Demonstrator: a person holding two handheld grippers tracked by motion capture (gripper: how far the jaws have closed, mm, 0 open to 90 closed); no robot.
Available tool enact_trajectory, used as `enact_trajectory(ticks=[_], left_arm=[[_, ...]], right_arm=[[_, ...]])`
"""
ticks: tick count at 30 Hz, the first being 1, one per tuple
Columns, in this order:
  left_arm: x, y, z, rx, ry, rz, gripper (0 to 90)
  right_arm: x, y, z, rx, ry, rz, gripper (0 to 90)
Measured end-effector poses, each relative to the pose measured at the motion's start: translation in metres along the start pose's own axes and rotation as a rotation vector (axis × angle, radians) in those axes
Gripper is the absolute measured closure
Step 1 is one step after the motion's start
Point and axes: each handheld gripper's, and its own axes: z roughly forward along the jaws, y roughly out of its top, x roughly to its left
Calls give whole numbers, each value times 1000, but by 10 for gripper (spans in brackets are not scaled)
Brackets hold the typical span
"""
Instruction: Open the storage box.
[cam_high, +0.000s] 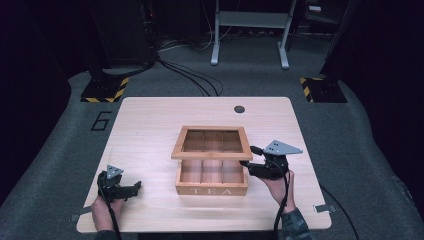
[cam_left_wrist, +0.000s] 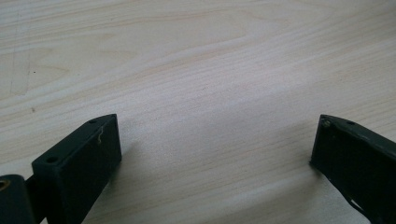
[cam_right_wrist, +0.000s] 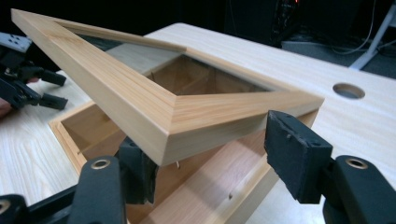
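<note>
A wooden tea box (cam_high: 212, 190) with several compartments stands mid-table, "TEA" on its front. Its glass-paned lid (cam_high: 212, 155) is hinged at the back and stands tilted up over the box. My right gripper (cam_high: 246, 165) is at the lid's front right corner. In the right gripper view the lid (cam_right_wrist: 140, 93) has its corner between my open jaws (cam_right_wrist: 210, 156), with one jaw under the frame, above the box (cam_right_wrist: 219, 186). My left gripper (cam_high: 136, 186) lies open at the front left, over bare wood (cam_left_wrist: 217, 140) with nothing between its fingers.
The light wooden table (cam_high: 150, 130) has a round cable hole (cam_high: 239, 109) at the back. Beyond it are a grey carpeted floor, cables and a metal stand (cam_high: 250, 30). The left gripper (cam_right_wrist: 28, 79) shows past the box in the right gripper view.
</note>
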Motion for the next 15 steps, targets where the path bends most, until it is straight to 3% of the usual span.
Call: enact_trajectory(ticks=[8,15], left_arm=[[0,0,0,-5,3,6,18],[0,0,0,-6,2,5,19]], right_arm=[[5,-23,8,38,-15,44,370],[9,-48,19,100,3,74,359]])
